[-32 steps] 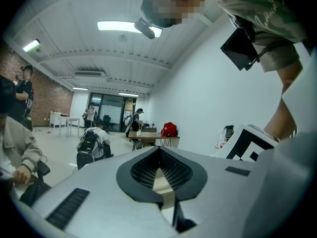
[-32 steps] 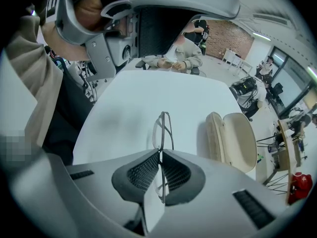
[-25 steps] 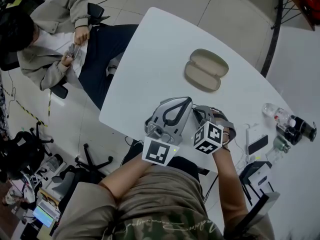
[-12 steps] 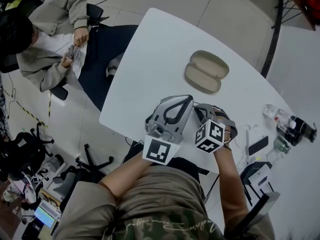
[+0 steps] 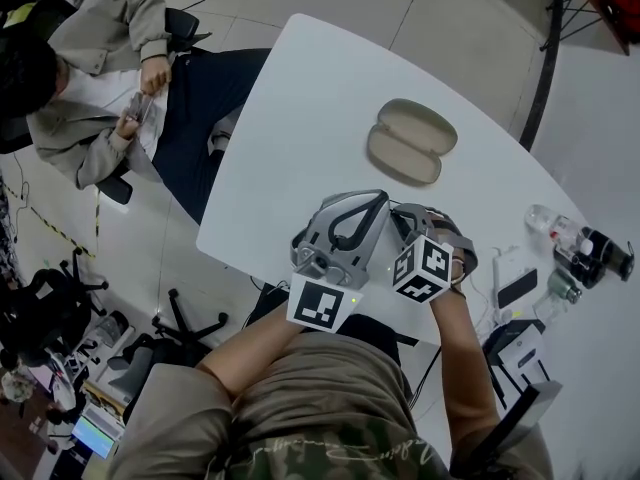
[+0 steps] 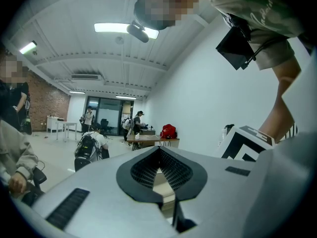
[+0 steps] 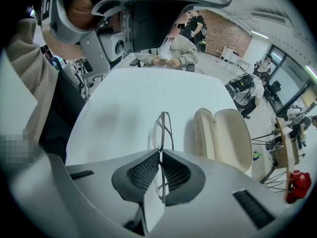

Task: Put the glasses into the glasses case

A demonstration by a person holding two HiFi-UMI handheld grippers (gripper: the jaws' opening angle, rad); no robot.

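Beige glasses case (image 5: 411, 140) lies open, unmoved vs. earlier; right gripper (image 7: 161, 151) still clamps glasses (image 7: 163, 129), barely shifted; left gripper (image 6: 159, 150) jaws together, empty.

Thin dark-framed glasses (image 7: 159, 130), apparently folded, sit edge-on pinched in the right gripper (image 7: 160, 152); the beige glasses case (image 5: 412, 140) lies open.

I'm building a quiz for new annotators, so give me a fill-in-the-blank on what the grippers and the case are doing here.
Of the left gripper and right gripper, only the ____ one holds the glasses.
The glasses case on the white table has its lid ____.
The left gripper's jaws are together with ____ between them.
Missing words: right; open; nothing.
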